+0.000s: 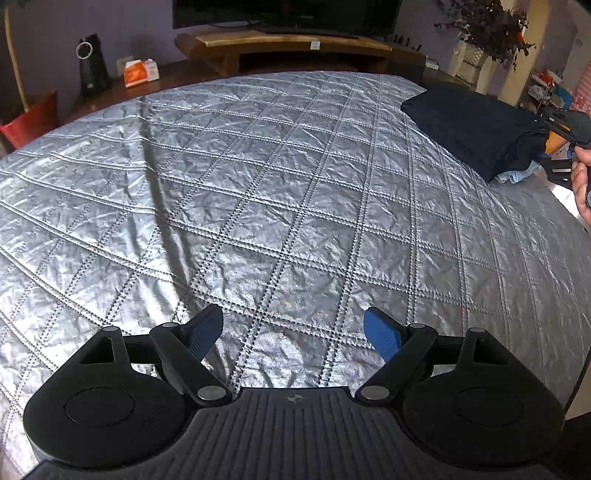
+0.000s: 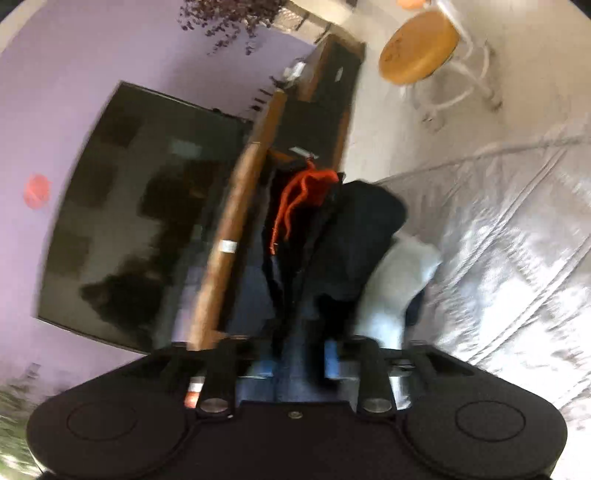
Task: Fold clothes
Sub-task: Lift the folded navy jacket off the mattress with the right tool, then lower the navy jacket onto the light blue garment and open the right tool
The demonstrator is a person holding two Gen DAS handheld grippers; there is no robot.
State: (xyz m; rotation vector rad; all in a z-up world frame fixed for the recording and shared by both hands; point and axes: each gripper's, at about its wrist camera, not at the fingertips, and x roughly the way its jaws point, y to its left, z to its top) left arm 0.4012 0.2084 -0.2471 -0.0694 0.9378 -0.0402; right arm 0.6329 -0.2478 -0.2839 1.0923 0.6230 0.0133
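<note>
Clothes first: a dark navy folded garment (image 1: 469,125) lies at the far right edge of the quilted silver bedspread (image 1: 258,192), squared off and flat, with a strip of pale blue cloth (image 1: 517,173) peeking out beneath its near corner. Judging by that, at least one piece is already folded and stacked.

Left gripper (image 1: 293,328) hangs over bare quilt, jaws spread wide, blue pads well apart, nothing between them.

Right gripper (image 2: 299,360) is at the pile, seen from the left wrist view at the right rim with a hand (image 1: 581,184) on its handle. Its own view is badly blurred. Jaws partly apart; blue denim-like cloth (image 2: 291,369) runs between the pads, but whether they press on it cannot be told.

Beyond the pads: more dark fabric, an orange-red piece (image 2: 303,199), something white (image 2: 391,284) beside the quilt. Looks like a heap not yet folded.

Judgement: task partway through; the middle of the bed is free for spreading the next item.

Background: television (image 1: 288,14) on a wooden stand (image 1: 295,48).
</note>
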